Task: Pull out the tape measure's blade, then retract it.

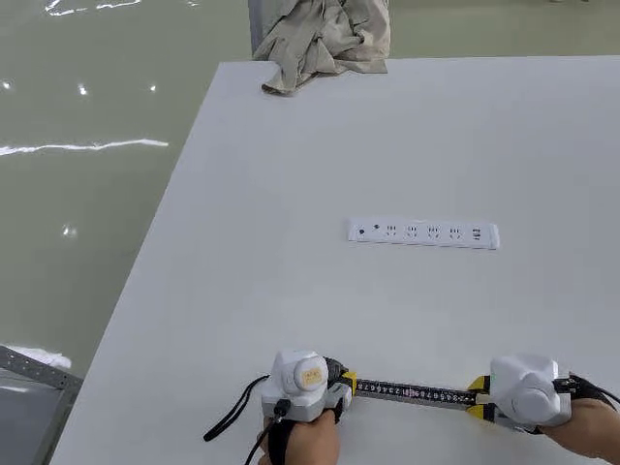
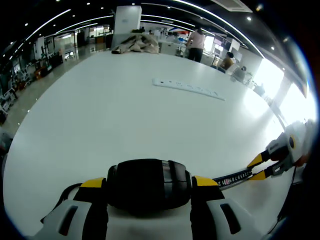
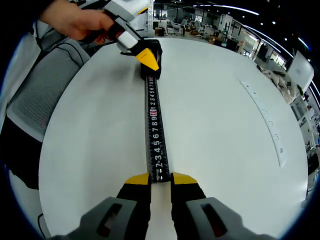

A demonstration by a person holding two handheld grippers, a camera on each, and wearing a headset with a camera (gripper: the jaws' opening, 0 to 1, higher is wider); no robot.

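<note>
Where the head view looks down, the tape measure (image 1: 336, 374) sits close to the counter's (image 1: 291, 194) near edge, gripped by the left hand-held gripper (image 1: 344, 384). Its blade (image 1: 417, 393) stretches rightward to the right hand-held gripper (image 1: 478, 397). Bare white surface runs ahead to a power strip (image 1: 423, 232), and a crumpled cloth (image 1: 325, 39) lies at the far edge. The left edge drops to a glossy floor (image 1: 77, 194).

From the left gripper view, the yellow-tipped jaws are closed against both sides of the black tape measure (image 2: 149, 182). The blade (image 2: 235, 177) leads off right to the other hand-held gripper (image 2: 262, 167), with wide open counter beyond.

Along the right gripper view, the jaws are pinched nearly together on the blade's (image 3: 154, 120) end. Numerals 2 to 9 read upward from the jaws, then a red mark. The far end meets the tape measure (image 3: 152, 50), with a hand (image 3: 80, 22) above it.
</note>
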